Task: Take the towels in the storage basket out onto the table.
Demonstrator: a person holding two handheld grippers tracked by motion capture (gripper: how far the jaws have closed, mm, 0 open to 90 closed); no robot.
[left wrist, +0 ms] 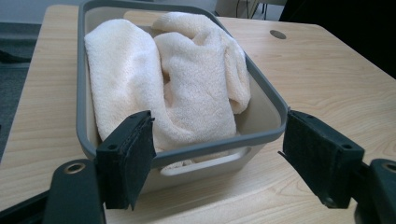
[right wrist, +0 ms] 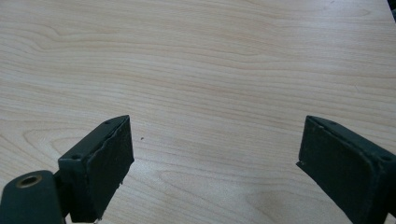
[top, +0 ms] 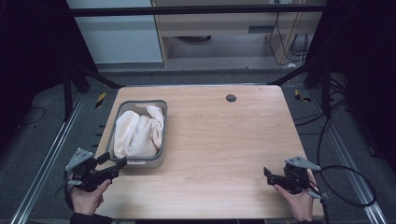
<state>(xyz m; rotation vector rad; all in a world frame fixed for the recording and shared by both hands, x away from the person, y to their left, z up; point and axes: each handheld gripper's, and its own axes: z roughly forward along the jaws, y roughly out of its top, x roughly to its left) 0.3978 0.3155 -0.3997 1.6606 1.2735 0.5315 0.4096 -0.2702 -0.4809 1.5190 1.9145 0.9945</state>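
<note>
A grey bin [top: 164,133] stands on the left part of the wooden table [top: 224,140], and a cream towel [top: 137,133] lies crumpled inside it. My left gripper [top: 113,160] hovers at the bin's near end, open and holding nothing. In the left gripper view its jaws stand wide apart on either side of the bin's [left wrist: 268,91] near wall, with the towel [left wrist: 187,79] beyond them. At the table's near right my right gripper [top: 267,176] is open. In the right gripper view its jaws frame bare wood [right wrist: 210,70].
A small dark round grommet [top: 230,98] sits in the tabletop near the far edge. A black cable loops off the table's right side [top: 345,186]. Metal frame rails run along both sides on the floor.
</note>
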